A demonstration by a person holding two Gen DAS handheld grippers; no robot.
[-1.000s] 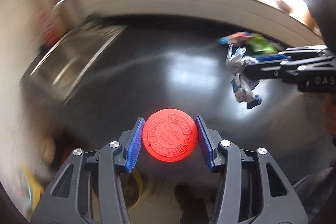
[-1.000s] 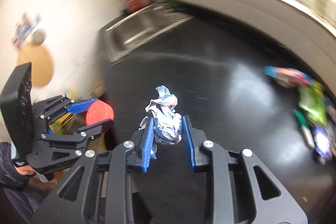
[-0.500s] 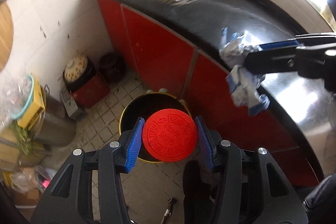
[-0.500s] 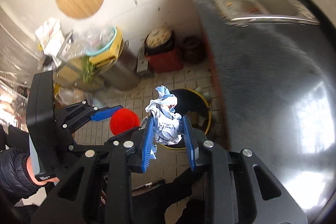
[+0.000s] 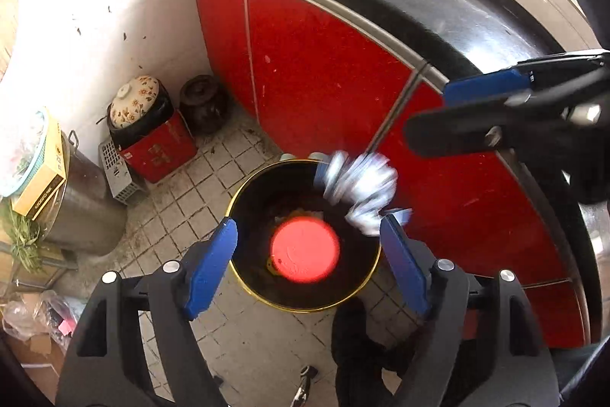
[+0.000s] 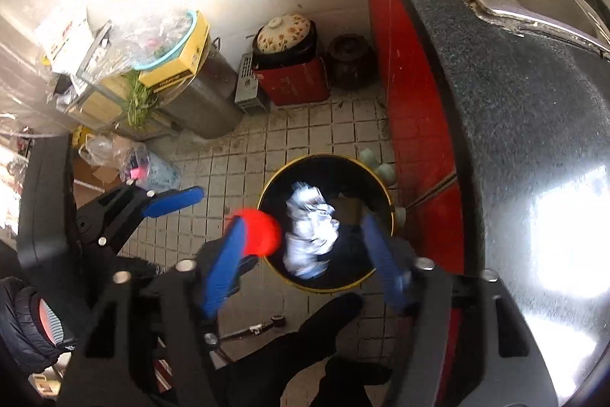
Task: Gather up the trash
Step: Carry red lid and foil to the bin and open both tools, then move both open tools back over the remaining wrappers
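Left wrist view: left gripper [image 5: 308, 248] jaws spread wide, nothing between the blue pads, pointed down over the black bin [image 5: 244, 195] with yellow rim on the tiled floor. Red cap [image 5: 305, 250] blurred, free of the pads, over the bin opening. Crumpled white-blue wrapper [image 5: 358, 189] motion-blurred at the bin's far-right rim, below the right gripper [image 5: 450, 117] and clear of it. Red cabinet doors [image 5: 324, 63] just behind the bin. Right wrist view: right gripper [image 6: 305, 250] jaws wide apart, empty, over the bin [image 6: 274, 189]. Wrapper [image 6: 310, 235] within the bin mouth; cap [image 6: 261, 231] at its left rim. Left gripper [image 6: 198, 212] at left, fingers parted.
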